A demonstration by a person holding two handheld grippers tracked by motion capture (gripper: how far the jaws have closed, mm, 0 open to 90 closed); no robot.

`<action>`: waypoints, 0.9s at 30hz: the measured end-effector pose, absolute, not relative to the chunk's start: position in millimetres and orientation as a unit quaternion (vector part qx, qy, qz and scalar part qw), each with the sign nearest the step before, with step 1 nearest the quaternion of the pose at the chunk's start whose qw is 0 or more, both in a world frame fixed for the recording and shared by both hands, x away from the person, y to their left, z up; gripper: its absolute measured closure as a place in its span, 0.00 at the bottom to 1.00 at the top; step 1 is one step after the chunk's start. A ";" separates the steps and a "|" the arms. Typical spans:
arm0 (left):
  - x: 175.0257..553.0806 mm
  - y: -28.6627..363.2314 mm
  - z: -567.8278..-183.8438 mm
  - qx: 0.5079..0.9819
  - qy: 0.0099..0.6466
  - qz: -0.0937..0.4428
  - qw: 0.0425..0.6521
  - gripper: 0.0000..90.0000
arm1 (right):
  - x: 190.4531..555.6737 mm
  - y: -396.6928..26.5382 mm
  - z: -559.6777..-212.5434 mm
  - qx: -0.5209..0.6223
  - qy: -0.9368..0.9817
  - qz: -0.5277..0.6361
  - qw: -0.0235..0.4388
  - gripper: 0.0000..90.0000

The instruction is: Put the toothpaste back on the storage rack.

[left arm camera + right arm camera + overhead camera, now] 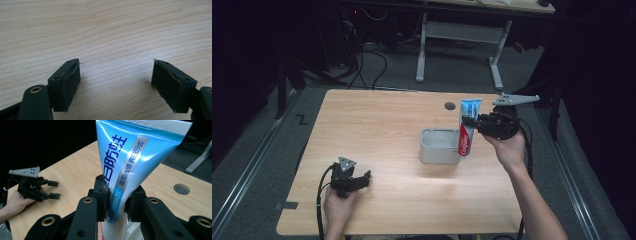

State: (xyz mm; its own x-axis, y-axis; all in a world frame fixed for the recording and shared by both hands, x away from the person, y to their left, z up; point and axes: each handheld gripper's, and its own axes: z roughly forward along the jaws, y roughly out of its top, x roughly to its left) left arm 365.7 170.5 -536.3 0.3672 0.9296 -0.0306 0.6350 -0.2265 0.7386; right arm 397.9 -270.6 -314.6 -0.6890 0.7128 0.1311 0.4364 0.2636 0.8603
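Observation:
A blue, white and red toothpaste tube [467, 127] stands upright, cap end down, at the right end of a grey rectangular holder [438, 146] in the middle of the table. My right gripper [469, 121] is shut on the tube's upper part; in the right gripper view the jaws pinch the blue tube [125, 160] from both sides. My left gripper [364, 177] rests on the wood near the front left, open, with nothing between its pads [68, 86].
The wooden table [377, 120] has a round cable hole [450, 106] behind the holder. Past the far edge are a white desk frame [462, 35] and cables on the floor. A person's hand [13, 203] holds the left gripper.

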 end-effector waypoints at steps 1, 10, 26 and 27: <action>365.7 170.6 -536.3 0.753 0.520 0.215 0.342 0.26 | 399.2 -270.1 -313.7 0.367 0.781 0.483 0.145 0.82; 365.8 170.7 -536.4 0.752 0.520 0.215 0.343 0.26 | 410.5 -262.7 -310.0 0.367 0.778 0.488 0.147 0.82; 365.8 171.1 -536.3 0.752 0.520 0.213 0.344 0.26 | 427.3 -242.4 -311.6 0.366 0.778 0.483 0.166 0.82; 365.8 171.0 -536.4 0.751 0.521 0.214 0.344 0.26 | 428.4 -240.9 -312.2 0.367 0.778 0.481 0.167 0.82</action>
State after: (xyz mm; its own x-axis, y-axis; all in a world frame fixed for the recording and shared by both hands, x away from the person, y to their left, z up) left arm 365.8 171.0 -536.4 0.3661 0.9299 -0.0371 0.6351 -0.2205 0.7403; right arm 428.4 -240.9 -312.2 -0.6744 0.7323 0.0942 0.4119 0.2672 0.8712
